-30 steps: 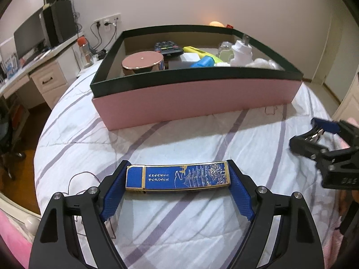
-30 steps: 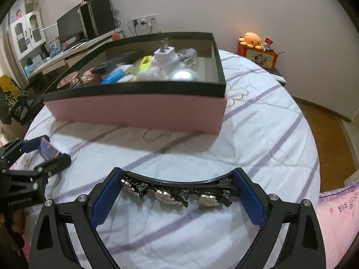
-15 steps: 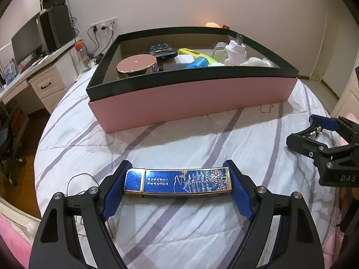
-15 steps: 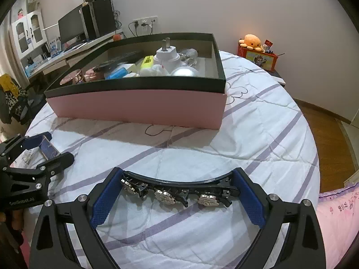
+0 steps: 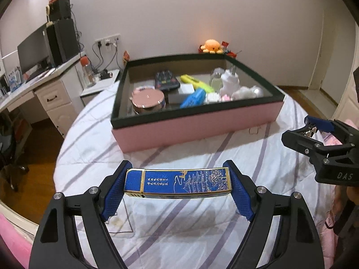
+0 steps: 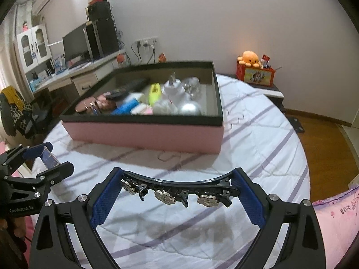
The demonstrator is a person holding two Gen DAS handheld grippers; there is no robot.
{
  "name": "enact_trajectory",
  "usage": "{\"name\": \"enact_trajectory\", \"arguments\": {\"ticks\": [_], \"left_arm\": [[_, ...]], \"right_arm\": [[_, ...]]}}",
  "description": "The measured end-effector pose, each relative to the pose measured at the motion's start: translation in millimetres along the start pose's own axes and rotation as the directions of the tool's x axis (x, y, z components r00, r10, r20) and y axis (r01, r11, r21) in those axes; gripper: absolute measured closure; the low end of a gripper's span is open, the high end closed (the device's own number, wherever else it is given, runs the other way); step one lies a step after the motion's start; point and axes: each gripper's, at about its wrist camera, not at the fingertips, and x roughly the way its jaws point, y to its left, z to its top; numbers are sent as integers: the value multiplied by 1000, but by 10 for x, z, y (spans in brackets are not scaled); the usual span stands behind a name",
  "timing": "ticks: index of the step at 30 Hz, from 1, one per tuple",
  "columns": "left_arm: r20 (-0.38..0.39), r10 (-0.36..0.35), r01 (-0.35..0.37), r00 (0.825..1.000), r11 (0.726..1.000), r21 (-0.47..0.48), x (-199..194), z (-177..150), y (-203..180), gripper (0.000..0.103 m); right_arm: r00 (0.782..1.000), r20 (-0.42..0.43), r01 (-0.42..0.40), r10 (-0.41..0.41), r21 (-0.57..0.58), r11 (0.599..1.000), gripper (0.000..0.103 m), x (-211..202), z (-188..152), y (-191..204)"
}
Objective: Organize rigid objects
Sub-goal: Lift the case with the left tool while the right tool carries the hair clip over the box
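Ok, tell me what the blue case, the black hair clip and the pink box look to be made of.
Blue case: likely lacquered metal or hard plastic; glossy blue face, gold trim, sparkly print.
Black hair clip: seemingly glossy black plastic, catching a highlight along its curve, with three shiny metallic-looking studded ornaments.
Pink box: probably cardboard; matte pink walls, dark rim band, plain brownish inside.

Two grippers: left gripper (image 5: pixel 177 185), right gripper (image 6: pixel 177 190). One blue case (image 5: pixel 177 182), at 6 o'clock in the left wrist view. One black hair clip (image 6: pixel 177 189) bearing three metal discs. One pink box (image 5: pixel 197 125) at 12 o'clock on one bed (image 5: pixel 89 139). One orange octopus plush (image 6: pixel 249 58), at 1 o'clock. One monitor (image 6: pixel 75 43).
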Motion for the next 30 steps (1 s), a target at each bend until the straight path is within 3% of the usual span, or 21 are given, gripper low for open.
{"name": "enact_trajectory", "arguments": {"ticks": [11,23,30], "left_arm": [[105,4,-3,994,1000,-10,-427,197,56,19],[252,19,-21,967,1000,6,-884,625,54,19],[281,24,-36,959,999,36,-753,1090,79,19]], "right_arm": [[994,102,-42,43,-16,999,7,-341,200,130],[975,212,-47,64,-87,995,6,-772,570,297],[964,255,-28,69,-161,987,6,-814,976,369]]}}
